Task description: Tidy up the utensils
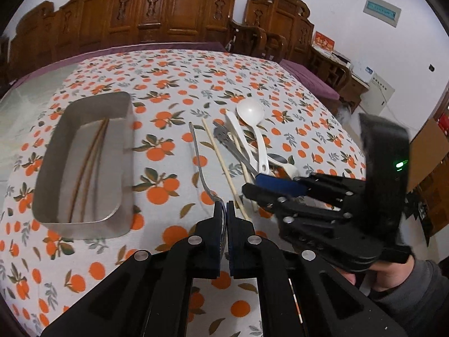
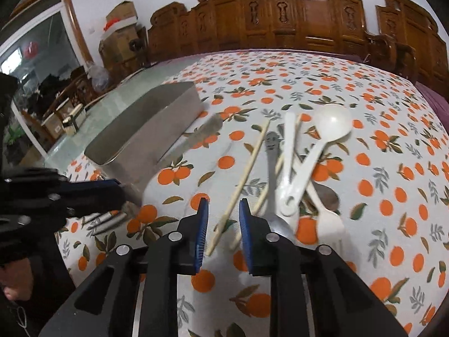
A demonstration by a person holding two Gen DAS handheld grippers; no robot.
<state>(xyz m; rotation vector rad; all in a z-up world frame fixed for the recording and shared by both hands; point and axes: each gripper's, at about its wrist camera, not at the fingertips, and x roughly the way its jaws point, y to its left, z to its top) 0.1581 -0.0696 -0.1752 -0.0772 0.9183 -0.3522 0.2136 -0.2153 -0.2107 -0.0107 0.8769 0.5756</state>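
Far left on the orange-print tablecloth (image 1: 168, 185) sits the metal tray (image 1: 127, 168), long and steel-walled, and two wooden chopsticks (image 1: 87, 165) lie side by side along its floor. Just right of the tray, the left gripper (image 1: 225, 206) is clamped tight on the tine end of a metal fork (image 1: 197, 160), pads pressed flat against it; the handle runs away from the jaws, out over the cloth. From the other side, those tines (image 2: 108, 220) poke out below the left gripper's blue pads, blurred.

Next along, a pale chopstick (image 2: 242, 179) lies alone on the cloth, angled toward the right gripper (image 2: 223, 224). That gripper's jaws stand partly apart, the near end of the chopstick lying between the blue pads with clear gaps either side, nothing gripped. A second pale stick (image 2: 263, 196) lies just right of it, running in under the pile.

And then the pile itself, right of centre: a metal spoon with a little face on its handle (image 2: 270, 151), a big white ladle (image 2: 332, 125) crossing a second white handle (image 2: 289, 140), a white plastic fork (image 2: 332, 224) at the near edge, all overlapping. At the far right, a hand in a grey sleeve (image 1: 393, 273) holds the right gripper's handle.
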